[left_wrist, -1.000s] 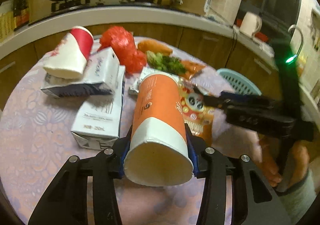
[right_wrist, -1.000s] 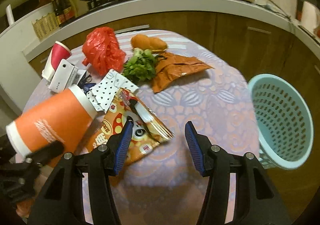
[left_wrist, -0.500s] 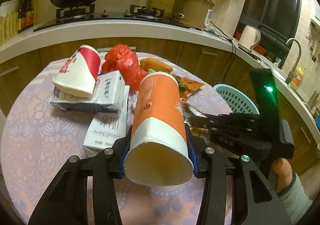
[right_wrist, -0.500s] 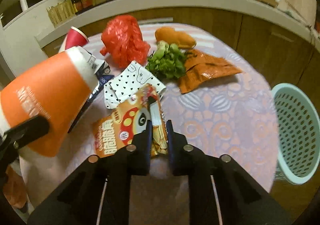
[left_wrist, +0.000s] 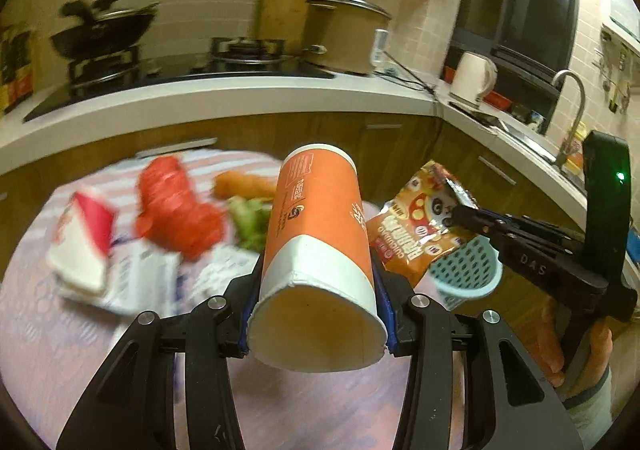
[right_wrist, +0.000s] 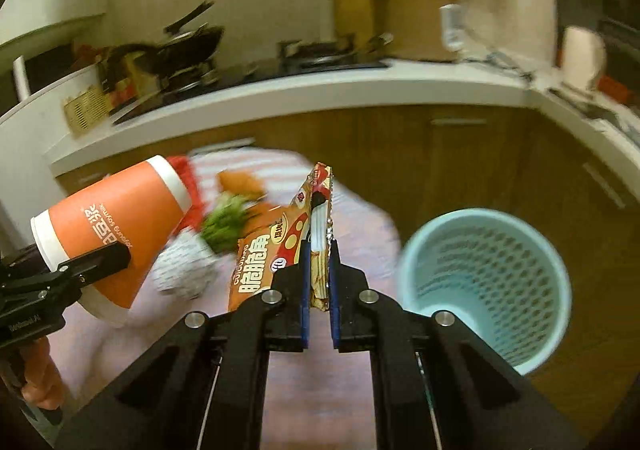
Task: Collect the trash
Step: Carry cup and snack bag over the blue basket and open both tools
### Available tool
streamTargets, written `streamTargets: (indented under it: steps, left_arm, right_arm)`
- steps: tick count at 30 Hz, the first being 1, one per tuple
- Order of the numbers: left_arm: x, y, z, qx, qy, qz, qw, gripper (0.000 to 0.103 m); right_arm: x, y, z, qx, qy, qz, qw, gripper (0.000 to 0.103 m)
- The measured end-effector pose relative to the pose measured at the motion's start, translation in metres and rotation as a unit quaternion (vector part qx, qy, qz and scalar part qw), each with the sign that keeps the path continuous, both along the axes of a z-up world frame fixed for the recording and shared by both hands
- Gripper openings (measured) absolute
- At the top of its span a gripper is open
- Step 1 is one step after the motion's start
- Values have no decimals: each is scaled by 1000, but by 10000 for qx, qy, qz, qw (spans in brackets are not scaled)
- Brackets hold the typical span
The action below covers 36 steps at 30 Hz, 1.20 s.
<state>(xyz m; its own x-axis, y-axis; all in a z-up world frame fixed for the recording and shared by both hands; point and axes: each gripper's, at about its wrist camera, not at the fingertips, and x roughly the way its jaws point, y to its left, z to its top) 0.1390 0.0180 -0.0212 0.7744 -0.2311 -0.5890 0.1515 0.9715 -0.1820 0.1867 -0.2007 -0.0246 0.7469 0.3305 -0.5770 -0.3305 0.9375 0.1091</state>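
My left gripper [left_wrist: 316,310] is shut on an orange and white paper cup [left_wrist: 316,250] and holds it above the table; the cup also shows in the right wrist view [right_wrist: 116,234]. My right gripper [right_wrist: 319,282] is shut on an orange snack wrapper [right_wrist: 280,246] and holds it lifted off the table; the wrapper also shows in the left wrist view [left_wrist: 416,230] beside the right gripper [left_wrist: 456,218]. A light blue trash basket [right_wrist: 484,282] stands to the right of the table, below and right of the wrapper.
On the round table [left_wrist: 48,350] lie a red and white cup [left_wrist: 84,238], milk cartons [left_wrist: 136,282], a red plastic bag [left_wrist: 176,217], greens [right_wrist: 224,226], a bread roll [left_wrist: 244,185] and a dotted paper [right_wrist: 180,270]. The kitchen counter [right_wrist: 320,89] curves behind.
My right gripper shut on the snack wrapper and lifted it off the table toward the basket. My left gripper rose with the cup.
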Motion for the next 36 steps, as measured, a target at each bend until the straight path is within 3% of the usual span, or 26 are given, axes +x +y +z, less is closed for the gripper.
streamTargets:
  steps: [9, 22, 29, 31, 32, 34, 36]
  left_arm:
    - [60, -83, -2, 100, 87, -635, 9979, 44]
    - [125, -177, -61, 248, 695, -1355, 9880, 46]
    - [141, -199, -86, 272, 995, -1585, 9820, 50]
    - [141, -198, -90, 234, 1060, -1601, 9811, 65]
    - [140, -198, -90, 216, 1042, -1578, 9817, 66]
    - [140, -196, -91, 239, 1026, -1543, 9824, 67]
    - [139, -193, -90, 214, 1045, -1508, 9828, 67]
  right_arm:
    - [27, -84, -10, -14, 44, -1077, 9942, 6]
    - [54, -140, -80, -306, 782, -1896, 9783, 6]
    - [64, -150, -111, -270, 1226, -1988, 9720, 6]
    - [67, -153, -114, -213, 1338, -1986, 9707, 7]
    - [67, -155, -117, -162, 1393, -1990, 9699, 8]
    - [68, -161, -120, -107, 1481, -2009, 9683, 11]
    - [66, -165, -121, -67, 1484, -2058, 9673, 23]
